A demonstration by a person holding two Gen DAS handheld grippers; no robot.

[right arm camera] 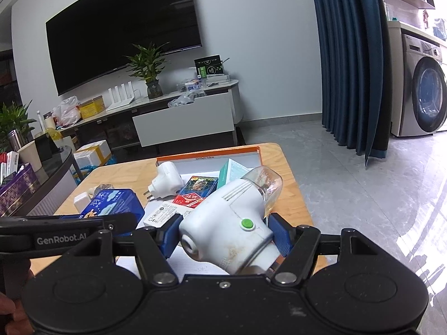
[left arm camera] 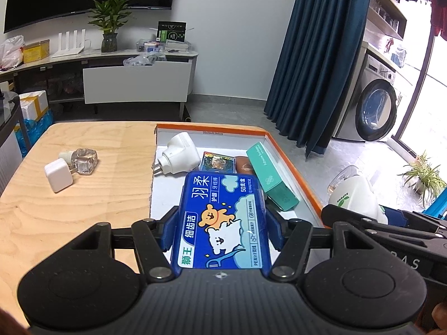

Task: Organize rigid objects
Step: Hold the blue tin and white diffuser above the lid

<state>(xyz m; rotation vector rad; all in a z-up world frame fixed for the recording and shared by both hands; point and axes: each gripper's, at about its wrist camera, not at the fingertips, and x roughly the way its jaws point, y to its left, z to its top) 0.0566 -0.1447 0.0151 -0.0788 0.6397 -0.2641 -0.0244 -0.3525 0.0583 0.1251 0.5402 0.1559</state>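
My light wooden table (left arm camera: 69,209) is filling the lower left of the left wrist view. A white cube charger (left arm camera: 58,178) and a clear glass bottle (left arm camera: 83,160) are lying touching at its left; an orange-rimmed white box (left arm camera: 293,167) is sitting at centre right.

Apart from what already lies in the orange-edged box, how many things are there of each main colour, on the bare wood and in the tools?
White: 2 (cube on the wood, plug-in device in the right tool)
Blue: 1 (floss box in the left tool)
Clear: 1 (glass bottle)
Total: 4
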